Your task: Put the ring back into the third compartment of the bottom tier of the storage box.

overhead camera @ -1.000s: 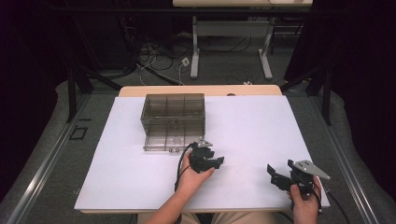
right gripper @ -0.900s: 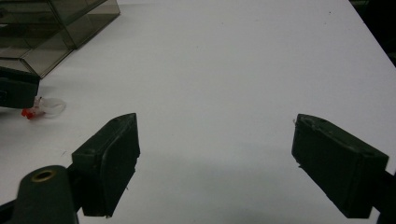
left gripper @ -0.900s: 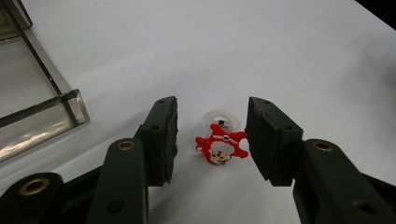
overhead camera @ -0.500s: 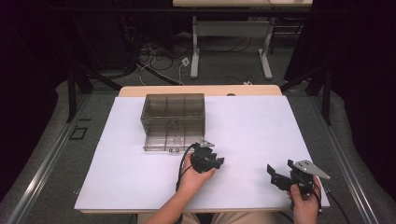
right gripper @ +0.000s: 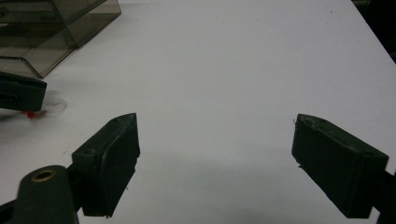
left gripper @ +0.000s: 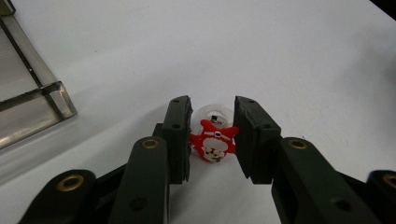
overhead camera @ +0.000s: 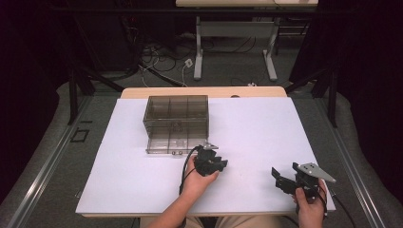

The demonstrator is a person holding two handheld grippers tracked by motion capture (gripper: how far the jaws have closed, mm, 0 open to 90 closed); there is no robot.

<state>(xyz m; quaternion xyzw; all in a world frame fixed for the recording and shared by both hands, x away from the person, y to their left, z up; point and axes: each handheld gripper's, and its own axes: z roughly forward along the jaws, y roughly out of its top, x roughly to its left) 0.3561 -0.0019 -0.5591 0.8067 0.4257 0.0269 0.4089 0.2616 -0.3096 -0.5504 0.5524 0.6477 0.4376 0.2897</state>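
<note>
Below, from the high view, I see a white tabletop (overhead camera: pixel 256 142) in a dark room, cables on the floor behind, and a smoky clear box (overhead camera: pixel 177 124). My left hand-held gripper (overhead camera: pixel 219 166) has just been closing beside it; earlier it stood wider. In the left gripper view, it pinches a red Santa figure (left gripper: pixel 213 143). The right hand-held gripper (right gripper: pixel 215 154) stands apart.
</note>
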